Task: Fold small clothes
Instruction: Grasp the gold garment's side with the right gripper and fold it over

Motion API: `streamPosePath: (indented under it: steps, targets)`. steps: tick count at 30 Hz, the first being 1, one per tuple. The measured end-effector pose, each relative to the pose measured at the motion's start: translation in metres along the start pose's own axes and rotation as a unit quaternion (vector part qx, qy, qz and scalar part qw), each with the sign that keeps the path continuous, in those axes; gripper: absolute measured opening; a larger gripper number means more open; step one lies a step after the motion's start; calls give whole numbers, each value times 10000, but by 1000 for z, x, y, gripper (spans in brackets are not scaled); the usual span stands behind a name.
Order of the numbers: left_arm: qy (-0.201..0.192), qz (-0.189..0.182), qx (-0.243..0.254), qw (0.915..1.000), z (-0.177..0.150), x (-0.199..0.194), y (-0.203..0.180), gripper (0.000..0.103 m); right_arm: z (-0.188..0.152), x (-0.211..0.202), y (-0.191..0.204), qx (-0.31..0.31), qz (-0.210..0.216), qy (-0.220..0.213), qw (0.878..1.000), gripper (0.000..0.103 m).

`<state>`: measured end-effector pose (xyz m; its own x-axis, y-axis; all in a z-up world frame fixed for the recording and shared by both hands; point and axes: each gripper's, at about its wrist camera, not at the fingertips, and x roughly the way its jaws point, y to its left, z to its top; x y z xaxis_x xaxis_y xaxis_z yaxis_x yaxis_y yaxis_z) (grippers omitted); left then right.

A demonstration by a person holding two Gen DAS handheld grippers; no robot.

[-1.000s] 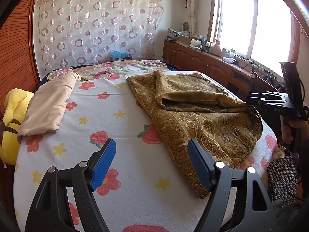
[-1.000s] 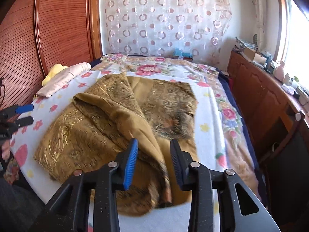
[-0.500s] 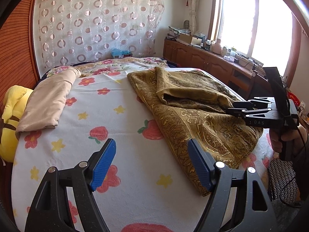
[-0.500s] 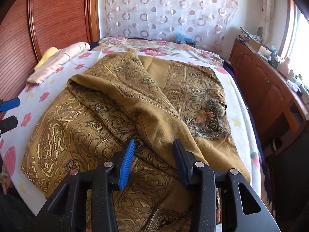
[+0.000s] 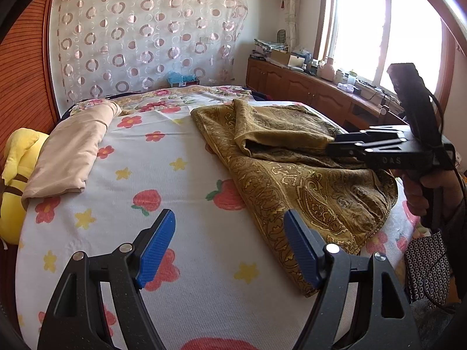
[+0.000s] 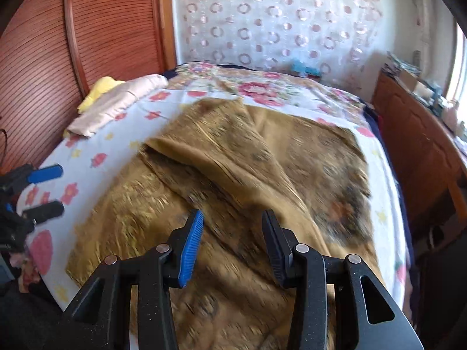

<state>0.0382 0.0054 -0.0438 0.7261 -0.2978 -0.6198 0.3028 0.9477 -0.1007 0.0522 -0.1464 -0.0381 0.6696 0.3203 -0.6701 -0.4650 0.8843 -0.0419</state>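
The flowered bed (image 5: 186, 291) carried my gold patterned cloth (image 5: 292, 175), rumpled toward its right side. My left gripper (image 5: 229, 246) hung wide apart over bare sheet. My right gripper (image 6: 232, 246), jaws just widened, held nothing above the cloth.

Light source: daylight through the window (image 5: 376, 26) at two o'clock in the left wrist view, blown out to white.
Brightness: room well lit; bed sheet (image 5: 181, 175) evenly bright.
Shadows: soft, under the folds of the gold cloth (image 5: 292, 169).
Blur: right wrist view smeared by motion, the cloth pattern (image 6: 233, 175) streaked; left wrist view sharp.
Distortion: fisheye bending, dark corners at every edge.
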Motion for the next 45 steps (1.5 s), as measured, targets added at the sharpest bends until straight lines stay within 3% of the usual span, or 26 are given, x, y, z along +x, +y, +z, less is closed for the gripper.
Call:
streamPosePath:
  steps: [7,17,27,28,30,32,39,45]
  targets:
    - [7,-2,-52,10000,-2,2,2,77,28,32,11,-475,115,49,9988,44]
    - [14,0,-119,9999,-5,5,6,77,34,64,22,-828,814,344,9926,48]
    - [47,-58,-73,9999,-3,7,2,77,36,91,31,-1199,502,713,9890,50]
    - [50,-67,-66,9999,-3,8,2,77,37,91,32,-1200,508,707,9890,49]
    - [67,-79,-43,9999,-3,8,0,77,40,93,31,-1250,493,691,9885,31]
    - [83,-93,-19,9999,-4,9,-1,77,42,92,27,-1282,483,633,9885,6]
    - [114,-122,28,9999,-5,9,-5,77,58,62,-6,-935,176,85,9954,4]
    - [140,-137,69,9998,-6,10,-9,77,86,56,-65,-408,-624,-207,9970,4]
